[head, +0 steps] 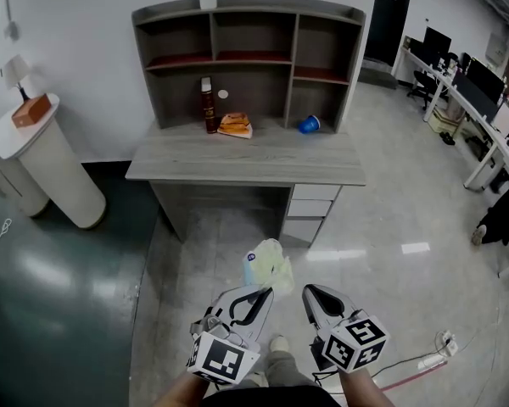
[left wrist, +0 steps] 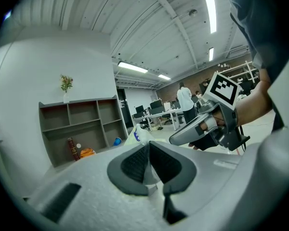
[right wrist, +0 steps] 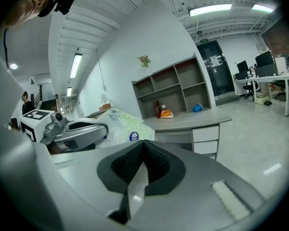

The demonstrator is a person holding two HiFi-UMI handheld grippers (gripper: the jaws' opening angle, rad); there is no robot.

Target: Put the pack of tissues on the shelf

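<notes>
The pack of tissues (head: 267, 265), pale green and white plastic with a blue logo, hangs in front of me above the floor. My left gripper (head: 259, 293) is shut on its near edge; in the left gripper view a thin fold of wrapper sits between the pads (left wrist: 156, 162) and the pack (left wrist: 135, 134) sticks out beyond them. My right gripper (head: 310, 293) is beside it, shut with nothing in it, and its own view shows the closed gripper (right wrist: 143, 143) next to the pack (right wrist: 125, 126). The grey shelf (head: 246, 58) stands on the desk (head: 246, 155) ahead.
A brown bottle (head: 208, 104), an orange packet (head: 235, 125) and a blue cup (head: 309, 125) lie under the shelf's lower compartments. A white round cabinet (head: 42, 159) carrying a brown box (head: 31, 110) stands at the left. Office desks (head: 475, 100) line the right.
</notes>
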